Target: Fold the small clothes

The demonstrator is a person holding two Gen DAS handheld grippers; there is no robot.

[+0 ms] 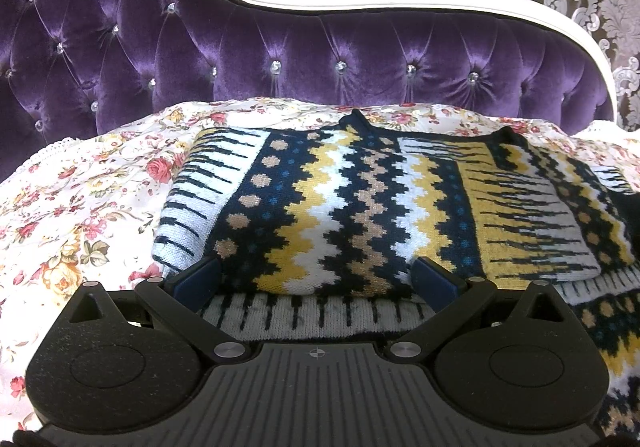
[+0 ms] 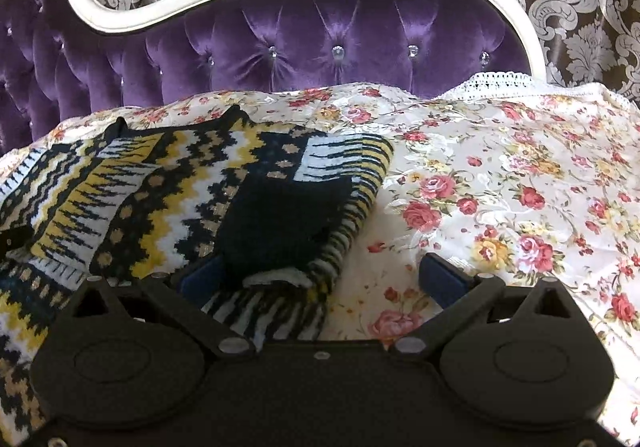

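Note:
A knitted sweater [image 1: 340, 207] with navy, yellow, white and tan zigzag bands lies partly folded on the floral bedspread [image 1: 80, 207]. My left gripper [image 1: 316, 275] is open, its blue fingertips straddling the folded front edge of the sweater. In the right wrist view the sweater [image 2: 180, 199] lies at the left, with its dark navy cuff [image 2: 280, 223] folded on top. My right gripper [image 2: 320, 275] is open; its left fingertip [image 2: 200, 279] sits under the sweater's right edge, its right fingertip [image 2: 440, 275] rests over the bedspread [image 2: 520, 207].
A purple tufted velvet headboard [image 1: 280, 59] with a white frame rises behind the bed; it also shows in the right wrist view [image 2: 320, 47]. Patterned damask curtains [image 2: 580, 7] hang behind. A white lace trim [image 2: 500, 81] edges the bedspread at the right.

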